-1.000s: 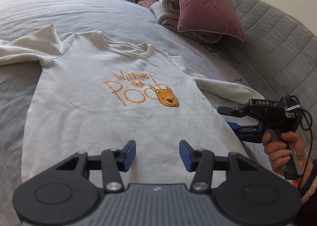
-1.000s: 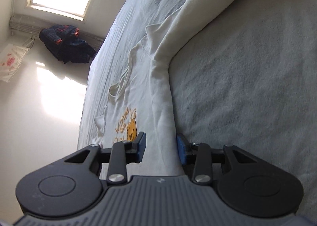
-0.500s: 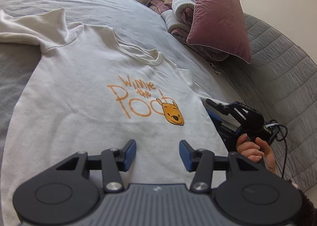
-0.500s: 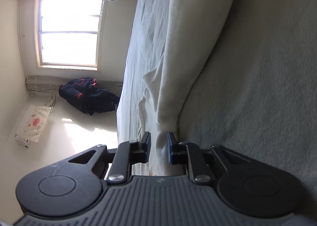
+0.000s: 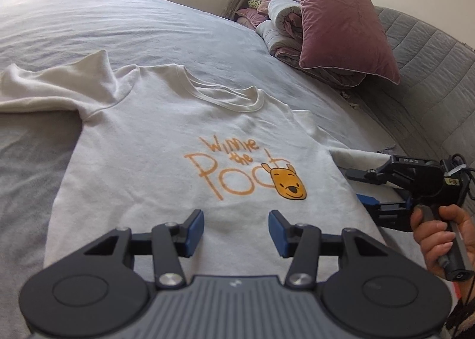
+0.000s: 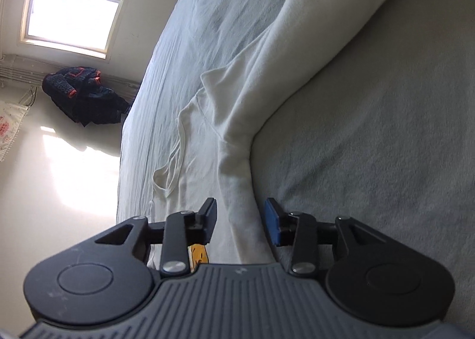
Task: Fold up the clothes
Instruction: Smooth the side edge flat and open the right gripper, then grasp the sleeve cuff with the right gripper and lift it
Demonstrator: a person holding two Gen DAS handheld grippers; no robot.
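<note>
1. left wrist view: left gripper [image 5: 236,232] open and empty above the lower front of the sweatshirt [image 5: 154,166], spread flat on the bed [image 5: 118,30].
2. right wrist view: right gripper [image 6: 240,221] just reopened, jaws apart astride the sweatshirt's side edge [image 6: 237,160], not pinching it.

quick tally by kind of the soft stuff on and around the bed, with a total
white sweatshirt: 1
mauve pillow: 1
rolled duvet under the pillow: 1
dark jacket by the window: 1
total: 4
</note>
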